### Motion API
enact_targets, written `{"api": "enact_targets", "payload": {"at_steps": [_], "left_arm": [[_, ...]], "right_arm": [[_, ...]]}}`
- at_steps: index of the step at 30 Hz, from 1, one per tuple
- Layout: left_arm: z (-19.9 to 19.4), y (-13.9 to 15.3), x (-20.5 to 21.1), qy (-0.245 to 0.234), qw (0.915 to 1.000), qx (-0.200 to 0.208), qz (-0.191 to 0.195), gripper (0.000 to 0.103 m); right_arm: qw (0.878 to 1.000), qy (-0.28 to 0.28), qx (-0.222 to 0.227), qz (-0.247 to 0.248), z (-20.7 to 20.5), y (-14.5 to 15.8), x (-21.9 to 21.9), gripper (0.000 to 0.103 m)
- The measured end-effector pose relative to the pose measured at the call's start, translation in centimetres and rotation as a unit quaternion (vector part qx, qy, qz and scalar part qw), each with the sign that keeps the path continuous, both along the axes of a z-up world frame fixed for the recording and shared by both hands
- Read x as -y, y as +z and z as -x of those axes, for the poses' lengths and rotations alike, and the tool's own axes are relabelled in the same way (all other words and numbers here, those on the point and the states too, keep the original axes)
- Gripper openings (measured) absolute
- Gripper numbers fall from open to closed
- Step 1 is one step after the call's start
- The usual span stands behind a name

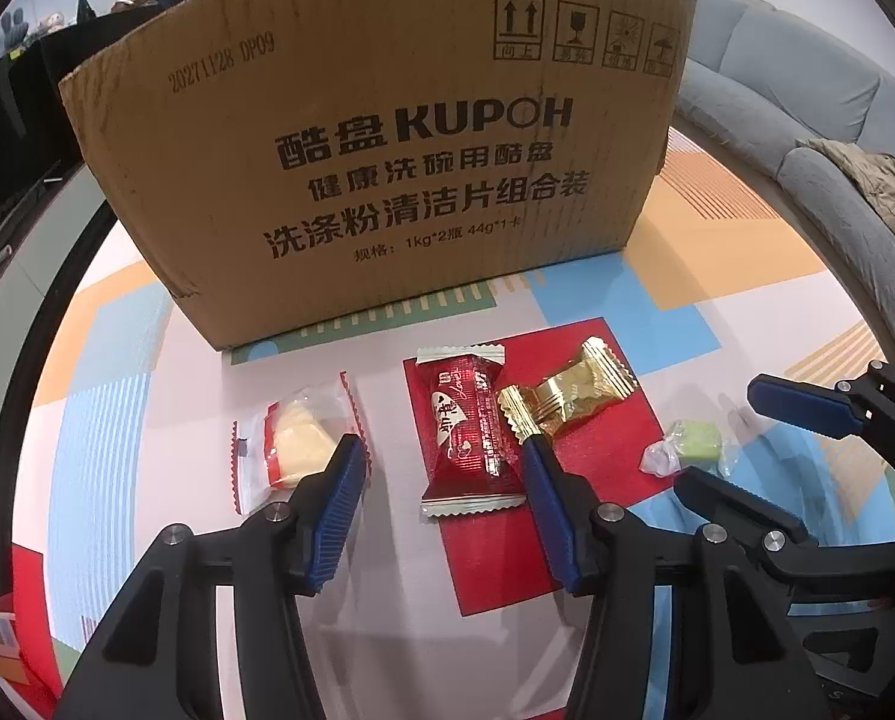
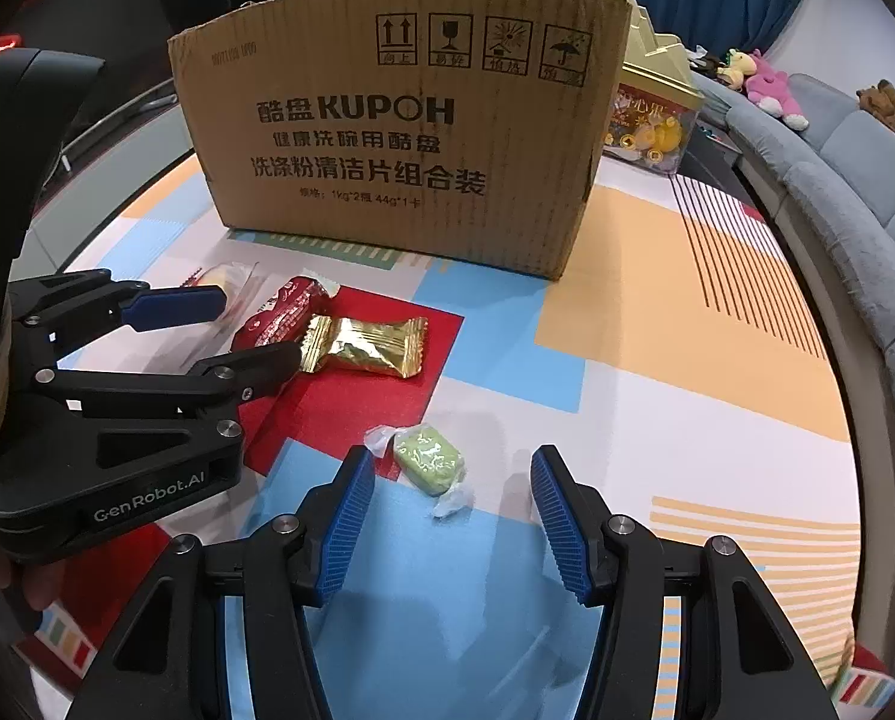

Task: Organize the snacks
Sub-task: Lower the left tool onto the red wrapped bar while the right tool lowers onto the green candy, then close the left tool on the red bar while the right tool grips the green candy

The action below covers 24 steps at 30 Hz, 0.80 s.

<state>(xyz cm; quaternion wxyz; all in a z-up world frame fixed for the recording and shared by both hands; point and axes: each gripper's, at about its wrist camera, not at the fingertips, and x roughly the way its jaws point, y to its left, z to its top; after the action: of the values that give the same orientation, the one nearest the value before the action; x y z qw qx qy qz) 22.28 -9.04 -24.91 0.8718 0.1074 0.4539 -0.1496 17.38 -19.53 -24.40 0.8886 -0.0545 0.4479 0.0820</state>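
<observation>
Left gripper (image 1: 441,468) jaws apart, straddling red candy (image 1: 468,429), pads not pressing. Right gripper (image 2: 447,480) likewise open, green candy (image 2: 429,461) between fingertips, untouched. Cardboard box (image 1: 387,150) stands beyond both.

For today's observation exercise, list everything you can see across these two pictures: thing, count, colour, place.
cardboard box: one, brown, back of the mat
mat: one, multicoloured, under everything
red snack: one, red wrapper, between the left gripper's fingers
gold snack: one, gold, right of the red snack
pale snack: one, clear wrapper, far left
green candy: one, green, ahead of the right gripper
sofa: one, grey, right edge
left gripper: one, black and blue, open
right gripper: one, black and blue, open
</observation>
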Motion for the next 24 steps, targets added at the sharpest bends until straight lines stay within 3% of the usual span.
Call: {"api": "enact_targets", "payload": {"at_steps": [6,12,16,24], "left_arm": [[-0.07,-0.39,-0.24,-0.001,1.0,0.002,0.003,0.048],[-0.19,-0.46,0.0,-0.004,0.9999,-0.002,0.011,0.036],[-0.05,-0.48,0.2,-0.005,0.9999,0.001,0.009,0.033],[0.28,-0.2,0.27,-0.002,1.0,0.006,0.004,0.032]], "right_arm": [[1.0,0.009,-0.007,-0.003,-0.36,-0.58,-0.28,0.044],[1.0,0.017,0.0,-0.012,-0.69,-0.62,-0.58,0.038],[1.0,0.024,0.002,-0.016,-0.64,-0.62,-0.76,0.021],[1.0,0.019,0.009,-0.014,-0.55,-0.29,-0.54,0.02]]}}
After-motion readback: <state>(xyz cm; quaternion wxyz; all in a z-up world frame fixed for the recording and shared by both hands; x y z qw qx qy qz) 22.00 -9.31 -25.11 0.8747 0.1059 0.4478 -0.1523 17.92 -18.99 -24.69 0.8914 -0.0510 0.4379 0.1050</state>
